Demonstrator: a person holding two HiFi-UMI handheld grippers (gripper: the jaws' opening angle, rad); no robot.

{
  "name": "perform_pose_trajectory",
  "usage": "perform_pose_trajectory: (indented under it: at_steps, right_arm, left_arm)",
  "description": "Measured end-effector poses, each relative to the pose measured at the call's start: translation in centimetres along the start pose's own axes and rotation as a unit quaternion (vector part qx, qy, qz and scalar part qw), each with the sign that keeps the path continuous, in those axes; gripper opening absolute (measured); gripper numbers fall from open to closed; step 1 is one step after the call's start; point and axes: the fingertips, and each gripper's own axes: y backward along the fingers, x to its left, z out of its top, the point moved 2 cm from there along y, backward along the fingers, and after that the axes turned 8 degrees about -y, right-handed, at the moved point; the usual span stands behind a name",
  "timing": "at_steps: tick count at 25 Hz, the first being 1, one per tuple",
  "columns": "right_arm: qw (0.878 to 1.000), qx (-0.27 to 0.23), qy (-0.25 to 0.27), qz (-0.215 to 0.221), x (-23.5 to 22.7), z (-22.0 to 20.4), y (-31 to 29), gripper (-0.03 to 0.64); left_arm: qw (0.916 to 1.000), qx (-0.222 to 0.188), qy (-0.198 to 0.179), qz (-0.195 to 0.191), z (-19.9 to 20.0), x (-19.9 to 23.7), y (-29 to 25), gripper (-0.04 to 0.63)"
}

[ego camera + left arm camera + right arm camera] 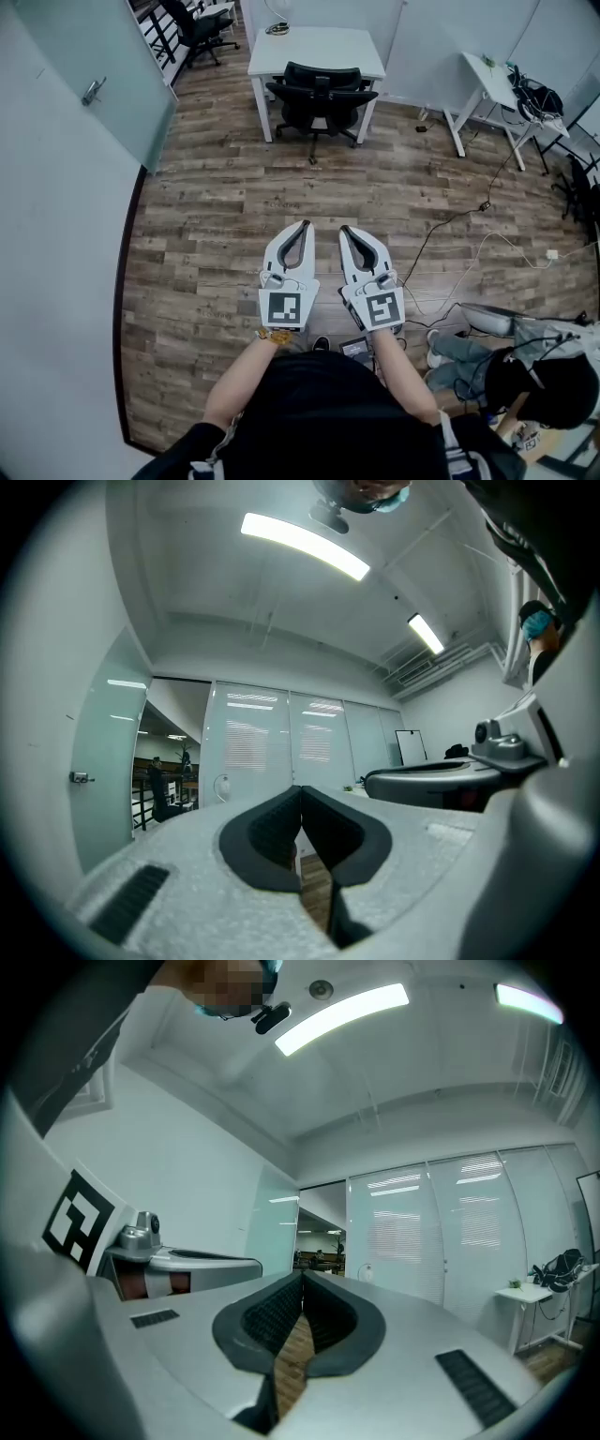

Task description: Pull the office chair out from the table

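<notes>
Both tongs, left (302, 228) and right (348, 232), closed, empty | office chair (322, 98) top centre, well beyond my tips | equally near both.

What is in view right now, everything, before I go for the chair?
office chair: one, black, pushed in at the table's near side
table: one, white, far centre
second table: one, white, far right
other chair: one, black, far left
glass door: one, frosted, left
cables: several, black and white, on the floor at right
seated person: one, lower right
left gripper: one, white, shut, empty
right gripper: one, white, shut, empty
</notes>
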Motion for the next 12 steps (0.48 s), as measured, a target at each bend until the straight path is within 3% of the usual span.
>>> perform_pose_trajectory:
  at_steps: [12]
  right_arm:
    - [0.999,0.035,0.018,-0.026,-0.8,-0.7,-9.2,0.006]
  left_arm:
    - [0.9997,-0.007,-0.004,-0.024,-1.3,7.0,-5.3,0.017]
